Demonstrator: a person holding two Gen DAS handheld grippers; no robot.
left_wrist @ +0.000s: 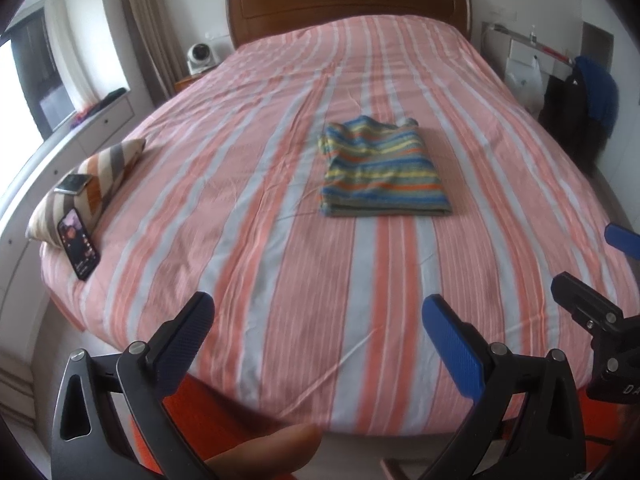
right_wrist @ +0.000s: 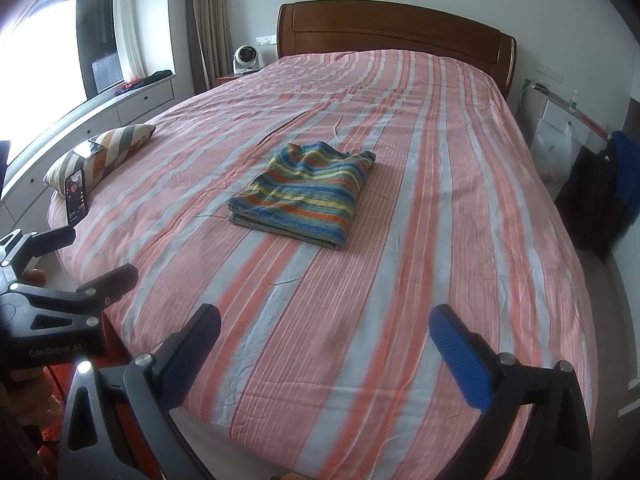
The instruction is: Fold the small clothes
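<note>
Right under the lens we have the left gripper (left_wrist: 316,332) and the right gripper (right_wrist: 326,340), jaws spread wide and holding nothing, both hanging over the foot end of the bed (left_wrist: 280,280). The striped garment (left_wrist: 380,168) lies folded in a neat rectangle mid-bed, well short of the headboard (left_wrist: 348,4) and well apart from both tools. If we go back in, one finger could snag the loose far edge and drag the fold open.
</note>
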